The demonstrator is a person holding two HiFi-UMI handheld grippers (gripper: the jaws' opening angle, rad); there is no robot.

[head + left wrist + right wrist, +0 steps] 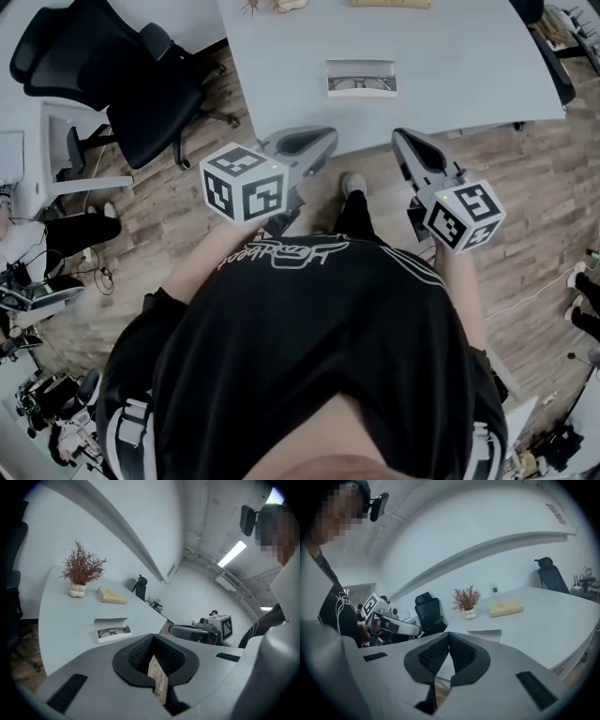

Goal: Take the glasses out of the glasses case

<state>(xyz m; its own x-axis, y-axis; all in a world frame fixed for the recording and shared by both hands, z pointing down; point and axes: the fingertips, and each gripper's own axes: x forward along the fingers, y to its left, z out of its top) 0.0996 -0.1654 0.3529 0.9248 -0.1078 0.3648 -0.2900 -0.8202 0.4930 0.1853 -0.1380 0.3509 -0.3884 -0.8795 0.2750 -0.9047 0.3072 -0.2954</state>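
Two hand-held grippers (pixel 328 133) (pixel 399 135) at table (pixel 281 75) edge

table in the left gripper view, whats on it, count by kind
glasses case: 1
glasses: 1, lying in the open case
potted plant: 1
yellow block: 1
total: 4

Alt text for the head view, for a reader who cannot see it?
An open white glasses case with the glasses inside lies on a pale table. The person holds the left gripper and right gripper short of it, both shut and empty.
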